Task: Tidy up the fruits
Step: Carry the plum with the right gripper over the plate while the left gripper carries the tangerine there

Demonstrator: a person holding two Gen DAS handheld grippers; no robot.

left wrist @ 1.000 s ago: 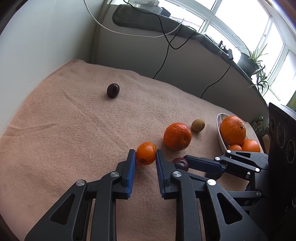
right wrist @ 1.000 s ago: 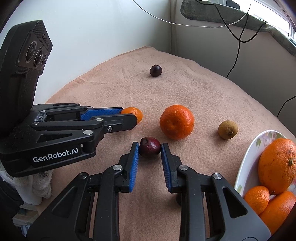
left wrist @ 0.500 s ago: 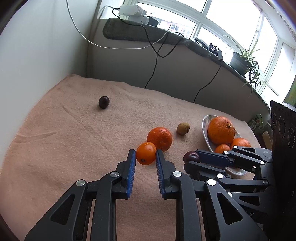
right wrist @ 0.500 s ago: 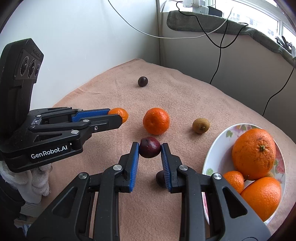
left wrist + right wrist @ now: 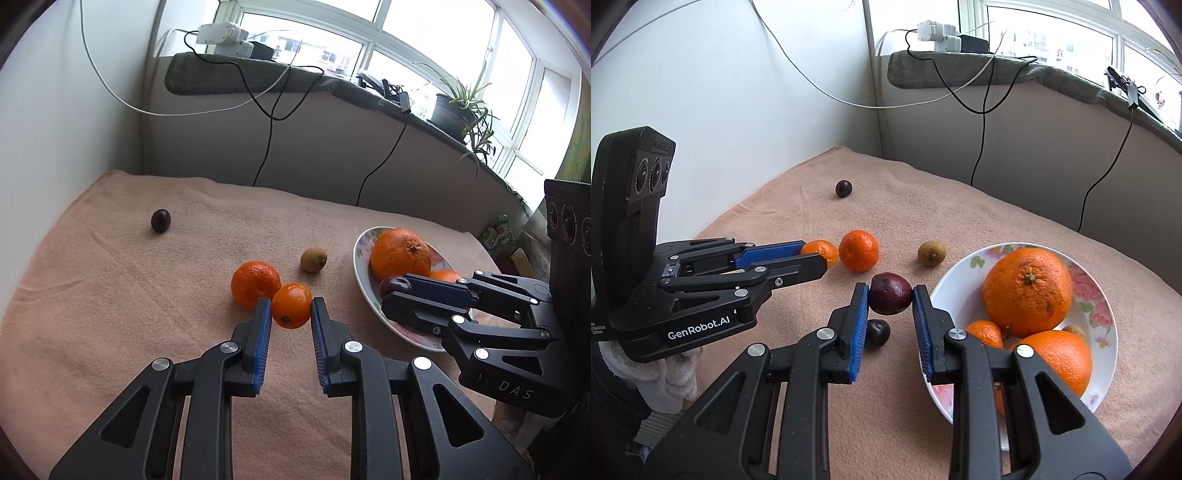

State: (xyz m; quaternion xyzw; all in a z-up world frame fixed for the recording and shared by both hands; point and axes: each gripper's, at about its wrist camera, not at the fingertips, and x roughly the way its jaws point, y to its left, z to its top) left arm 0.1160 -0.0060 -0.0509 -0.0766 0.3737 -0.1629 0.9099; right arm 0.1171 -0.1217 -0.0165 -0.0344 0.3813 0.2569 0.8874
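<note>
Your left gripper [image 5: 290, 314] is clamped on a small orange [image 5: 291, 305], lifted off the pink cloth [image 5: 110, 295], just near of a larger mandarin [image 5: 255, 283]. Your right gripper [image 5: 890, 301] pinches a dark plum [image 5: 890, 298] at the left rim of the floral bowl [image 5: 1104, 306]. That bowl holds a big orange [image 5: 1027, 291] and two smaller ones; a brownish item behind them is mostly hidden. On the cloth: a kiwi [image 5: 931, 253], a far plum [image 5: 844, 188], and another plum [image 5: 877, 332] partly masked by your right gripper's left finger.
</note>
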